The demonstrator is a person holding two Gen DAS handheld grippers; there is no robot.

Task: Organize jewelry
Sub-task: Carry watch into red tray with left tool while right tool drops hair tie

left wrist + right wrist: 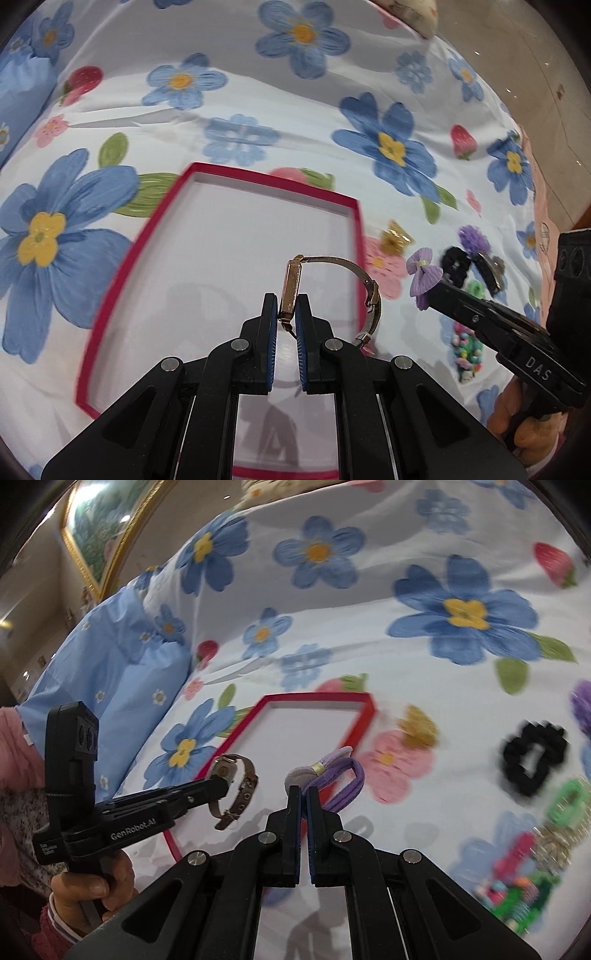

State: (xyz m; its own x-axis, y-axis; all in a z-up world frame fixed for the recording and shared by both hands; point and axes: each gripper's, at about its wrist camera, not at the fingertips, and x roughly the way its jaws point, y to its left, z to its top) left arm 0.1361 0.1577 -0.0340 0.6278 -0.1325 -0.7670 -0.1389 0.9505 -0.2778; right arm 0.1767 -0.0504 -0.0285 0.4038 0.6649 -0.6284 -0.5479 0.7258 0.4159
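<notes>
The left gripper (287, 308) is clamped on a watch (290, 286), held edge-on above the tray (354, 221), its strap looping right over the tray's right rim. The right gripper (303, 794), right of the tray, pinches a purple bow tie (334, 771). Farther right on the sheet (258, 92) lie a gold clip (397, 236) and a black scrunchie (532, 757).

Both cameras ride their grippers, looking steeply down, close over the flowered bedspread (258, 92); each view shares the red-rimmed tray (369, 709) and catches the other gripper.
</notes>
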